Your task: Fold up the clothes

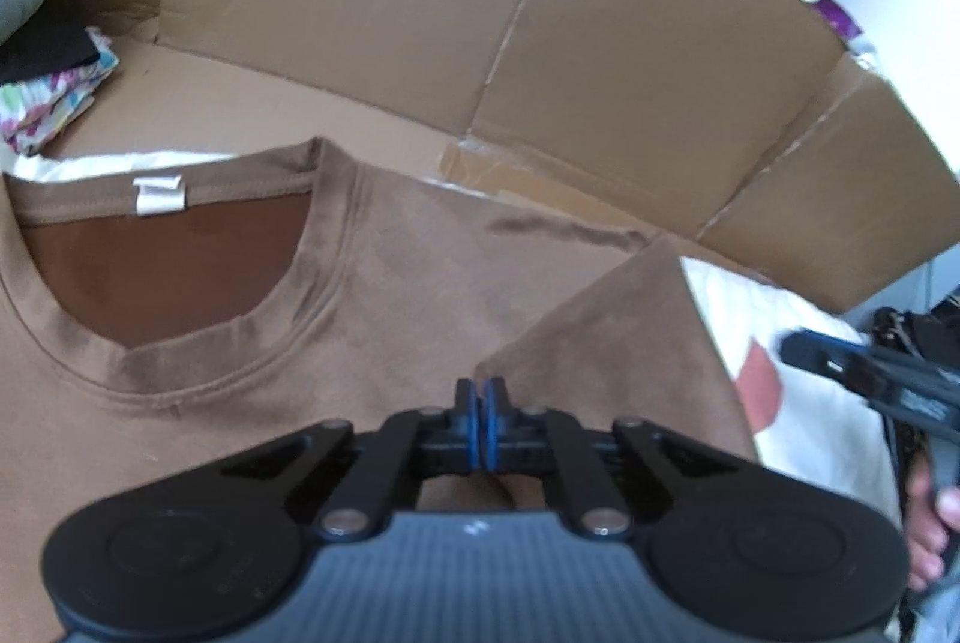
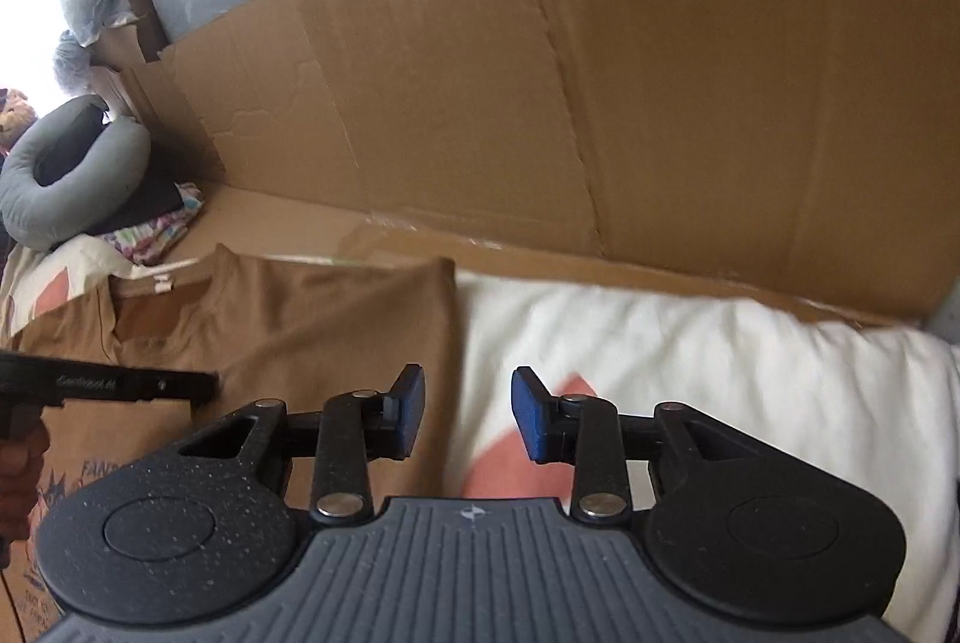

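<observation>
A wall of flattened cardboard (image 2: 660, 102) stands along the far side of the scene, creased and taped at its seams. In front of it lies a white blanket (image 2: 690, 355) with salmon-pink patches.

The brown T-shirt (image 1: 390, 295) lies spread flat, front up, on the blanket, its far edge resting on the cardboard flap. It is a plain tan-brown knit with a ribbed round collar (image 1: 312, 283); through the neck opening the darker inside of the back shows, and a small white label (image 1: 161, 194) is sewn at the far side of the collar. One side has been folded inward over the chest, so that a triangular flap (image 1: 618, 343) lies on the front and the right edge of the garment runs straight in the right wrist view. Faint dark print shows low on the front in that view.

At the far left sit a grey neck pillow (image 2: 72, 175) and a small heap of dark and patterned fabric (image 1: 54, 96).

The left gripper (image 1: 480, 394) hangs just over the shirt's chest near the tip of the flap, its blue-padded fingers pressed together; whether any cloth is pinched between them cannot be told. The right gripper (image 2: 468, 415) is over the shirt's right edge and the blanket, fingers apart with nothing between them.
</observation>
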A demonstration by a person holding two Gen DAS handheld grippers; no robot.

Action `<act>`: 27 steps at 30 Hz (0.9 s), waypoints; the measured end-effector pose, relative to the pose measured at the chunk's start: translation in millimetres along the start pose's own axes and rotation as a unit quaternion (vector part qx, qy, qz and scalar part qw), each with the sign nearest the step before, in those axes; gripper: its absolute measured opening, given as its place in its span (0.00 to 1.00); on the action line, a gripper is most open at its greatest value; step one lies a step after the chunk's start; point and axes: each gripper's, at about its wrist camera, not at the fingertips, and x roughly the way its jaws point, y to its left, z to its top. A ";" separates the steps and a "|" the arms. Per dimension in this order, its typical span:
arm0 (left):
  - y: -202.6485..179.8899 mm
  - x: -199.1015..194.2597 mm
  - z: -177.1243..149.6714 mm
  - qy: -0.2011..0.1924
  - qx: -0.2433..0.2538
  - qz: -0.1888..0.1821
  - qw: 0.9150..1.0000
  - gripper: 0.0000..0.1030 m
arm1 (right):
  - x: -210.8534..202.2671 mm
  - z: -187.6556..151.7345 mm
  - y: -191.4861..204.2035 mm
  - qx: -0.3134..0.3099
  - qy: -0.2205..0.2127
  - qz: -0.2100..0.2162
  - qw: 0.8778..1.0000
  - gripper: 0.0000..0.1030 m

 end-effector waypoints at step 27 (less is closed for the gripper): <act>12.2 -16.7 11.2 0.006 -0.043 -0.006 0.999 0.02 | 114.4 44.4 24.6 -0.060 0.066 0.004 0.996 0.11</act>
